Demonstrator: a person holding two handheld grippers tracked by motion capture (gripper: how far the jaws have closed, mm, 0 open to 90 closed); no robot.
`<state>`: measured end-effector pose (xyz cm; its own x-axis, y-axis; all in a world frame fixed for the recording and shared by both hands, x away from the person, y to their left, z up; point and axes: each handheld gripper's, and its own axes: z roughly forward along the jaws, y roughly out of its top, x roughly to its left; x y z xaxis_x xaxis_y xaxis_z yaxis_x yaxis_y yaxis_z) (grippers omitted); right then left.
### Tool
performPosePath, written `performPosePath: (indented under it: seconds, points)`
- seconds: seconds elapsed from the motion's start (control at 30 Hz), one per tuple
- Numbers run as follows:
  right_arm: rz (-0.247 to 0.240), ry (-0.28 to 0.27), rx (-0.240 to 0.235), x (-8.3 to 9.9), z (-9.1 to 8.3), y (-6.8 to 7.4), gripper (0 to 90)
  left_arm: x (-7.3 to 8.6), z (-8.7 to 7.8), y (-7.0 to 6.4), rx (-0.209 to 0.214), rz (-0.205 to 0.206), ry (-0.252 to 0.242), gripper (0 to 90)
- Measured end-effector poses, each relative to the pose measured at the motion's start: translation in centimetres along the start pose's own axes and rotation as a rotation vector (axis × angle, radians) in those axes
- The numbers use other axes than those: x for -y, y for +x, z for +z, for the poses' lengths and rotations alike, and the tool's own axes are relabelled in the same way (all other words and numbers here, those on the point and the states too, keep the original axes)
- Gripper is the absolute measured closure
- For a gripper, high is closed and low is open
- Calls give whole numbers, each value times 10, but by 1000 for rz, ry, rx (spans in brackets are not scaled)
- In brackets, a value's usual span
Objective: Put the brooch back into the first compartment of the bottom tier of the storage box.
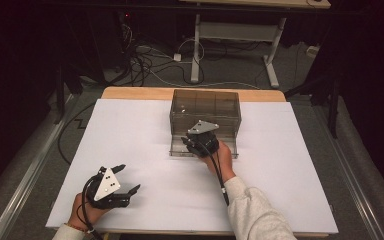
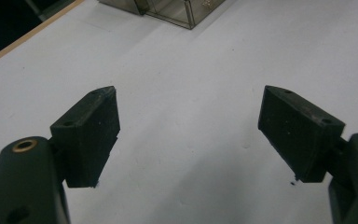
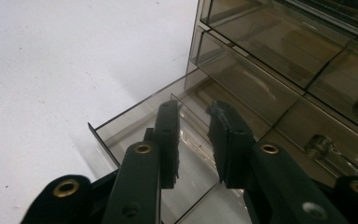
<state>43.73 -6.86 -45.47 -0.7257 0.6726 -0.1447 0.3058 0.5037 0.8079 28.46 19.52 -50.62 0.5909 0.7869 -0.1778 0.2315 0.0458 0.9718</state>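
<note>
Handling a smoky clear plastic drawer unit (image 1: 205, 112) by its pulled-out bottom drawer (image 3: 135, 133).

The drawer stands open just ahead of and under the right gripper (image 3: 193, 140), whose jaws are nearly together with a narrow gap between them; they seem to straddle a thin wall of the drawer, but I cannot tell if they really pinch it. The plastic looks hard, thin and smooth, so I judge it light, stiff, slippery and easy to crack; the safest hold is probably the drawer's front edge or a small knob (image 3: 318, 144), seen right of the jaws. The left gripper (image 2: 191, 135) rests apart on the white table cover (image 2: 186, 60), jaws spread wide and empty, the unit far ahead of them.
</note>
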Motion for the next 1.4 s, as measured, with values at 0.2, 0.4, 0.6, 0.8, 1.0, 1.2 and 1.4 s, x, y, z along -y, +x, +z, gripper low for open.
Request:
performPosePath:
  seconds: [0.2,0.4,0.6,0.8,1.0,1.2,1.4]
  points:
    - [2,-8,10,1,-2,1,699,0,0,0,-4,8,3,198]
    - [-1,-20,13,0,-7,3,673,0,0,0,-3,7,-1,198]
    - [-10,-27,27,0,-12,3,641,1,0,-1,-2,11,3,198]
    - [-17,-53,70,0,-20,2,528,1,0,-1,1,12,4,206]
    - [-8,-70,89,0,-26,1,411,1,0,-2,1,12,4,206]
    - [15,-67,71,1,-28,-2,335,1,0,-1,2,10,6,205]
    - [23,-78,100,1,-33,-2,223,0,0,-2,2,12,8,205]
